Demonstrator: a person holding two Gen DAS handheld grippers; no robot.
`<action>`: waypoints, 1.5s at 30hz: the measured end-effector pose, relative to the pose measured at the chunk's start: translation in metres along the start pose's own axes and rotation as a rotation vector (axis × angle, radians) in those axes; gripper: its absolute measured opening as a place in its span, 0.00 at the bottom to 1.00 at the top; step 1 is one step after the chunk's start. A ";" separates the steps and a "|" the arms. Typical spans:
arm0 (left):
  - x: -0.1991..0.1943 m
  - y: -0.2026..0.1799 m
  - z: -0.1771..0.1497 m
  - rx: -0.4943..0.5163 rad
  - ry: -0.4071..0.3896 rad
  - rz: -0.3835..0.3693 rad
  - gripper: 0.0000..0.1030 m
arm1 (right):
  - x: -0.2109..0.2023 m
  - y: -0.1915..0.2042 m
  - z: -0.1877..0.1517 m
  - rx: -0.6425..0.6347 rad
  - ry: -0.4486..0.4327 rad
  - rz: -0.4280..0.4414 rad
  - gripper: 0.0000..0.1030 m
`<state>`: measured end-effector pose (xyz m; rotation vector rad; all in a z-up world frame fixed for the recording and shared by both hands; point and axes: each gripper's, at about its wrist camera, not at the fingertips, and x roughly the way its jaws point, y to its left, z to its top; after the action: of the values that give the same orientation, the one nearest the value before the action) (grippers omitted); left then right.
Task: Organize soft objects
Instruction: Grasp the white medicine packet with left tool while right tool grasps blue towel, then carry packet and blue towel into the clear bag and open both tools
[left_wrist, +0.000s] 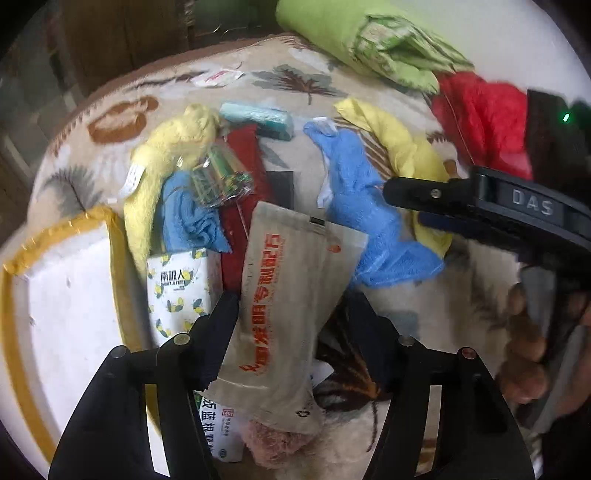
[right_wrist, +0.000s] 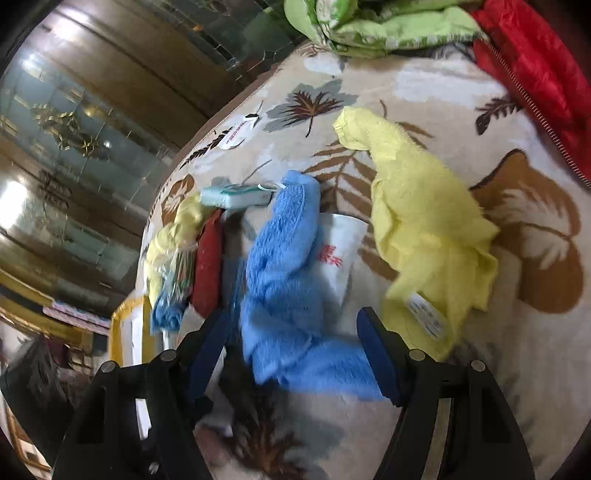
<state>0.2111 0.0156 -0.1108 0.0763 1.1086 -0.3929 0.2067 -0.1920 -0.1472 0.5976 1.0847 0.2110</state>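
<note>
Towels and packets lie scattered over a leaf-patterned blanket (right_wrist: 424, 85). Between the parted jaws of the right gripper (right_wrist: 295, 332) sprawls a blue towel (right_wrist: 280, 280), its lower end near the right pad; whether the pads press it I cannot tell. At two o'clock from it lies a yellow cloth (right_wrist: 424, 221). The left gripper (left_wrist: 291, 314) straddles a beige sachet (left_wrist: 291, 295), the left finger touching its edge, the right one apart. At ten o'clock sit a second yellow towel (left_wrist: 166, 147) and a small blue cloth (left_wrist: 188, 218).

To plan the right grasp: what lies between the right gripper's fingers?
The blue towel, lying on the leaf-patterned blanket; the right wrist view shows it.
</note>
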 end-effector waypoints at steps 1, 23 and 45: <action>0.006 0.000 0.000 0.005 0.018 0.003 0.61 | 0.007 0.001 0.000 0.000 0.018 -0.007 0.70; -0.053 0.020 -0.055 -0.291 -0.084 -0.192 0.41 | -0.100 0.025 -0.068 -0.062 -0.112 0.088 0.31; -0.128 0.151 -0.139 -0.487 -0.144 0.073 0.41 | -0.024 0.199 -0.129 -0.333 0.044 0.264 0.31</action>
<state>0.0949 0.2261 -0.0811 -0.3354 1.0292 -0.0544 0.1069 0.0065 -0.0611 0.4350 0.9834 0.6237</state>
